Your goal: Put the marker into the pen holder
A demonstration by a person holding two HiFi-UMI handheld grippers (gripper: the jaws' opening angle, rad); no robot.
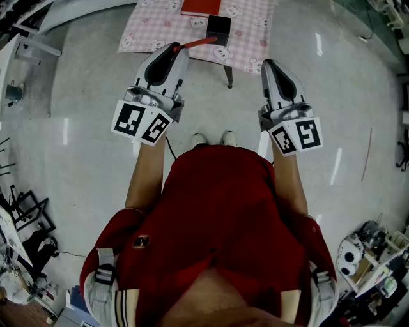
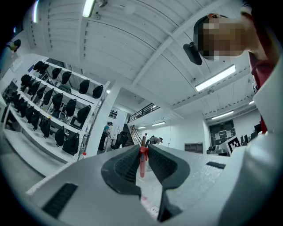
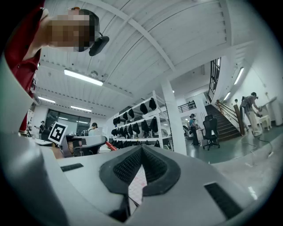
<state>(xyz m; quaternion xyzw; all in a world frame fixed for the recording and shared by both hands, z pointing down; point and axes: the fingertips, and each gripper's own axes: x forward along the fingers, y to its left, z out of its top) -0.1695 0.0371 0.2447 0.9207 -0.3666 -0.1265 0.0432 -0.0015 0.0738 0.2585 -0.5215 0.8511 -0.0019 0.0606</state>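
Observation:
A red marker [image 1: 198,42] sticks out from the tip of my left gripper [image 1: 174,48], which is shut on it; its far end reaches toward the black pen holder [image 1: 218,28] on the small table [image 1: 252,25]. In the left gripper view the red marker [image 2: 143,160] stands pinched between the dark pads [image 2: 127,166] of the left gripper [image 2: 143,154]. My right gripper [image 1: 268,64] hangs to the right of the table's near edge, shut with nothing in it. The right gripper [image 3: 142,152] shows its pads pressed together.
The table carries a pink checked cloth [image 1: 153,29] and a red book [image 1: 200,7] behind the pen holder. One table leg [image 1: 229,76] stands on the pale shiny floor. Clutter and equipment [image 1: 367,249] line the room's edges. Shelves with black bags [image 2: 48,108] and distant people show in both gripper views.

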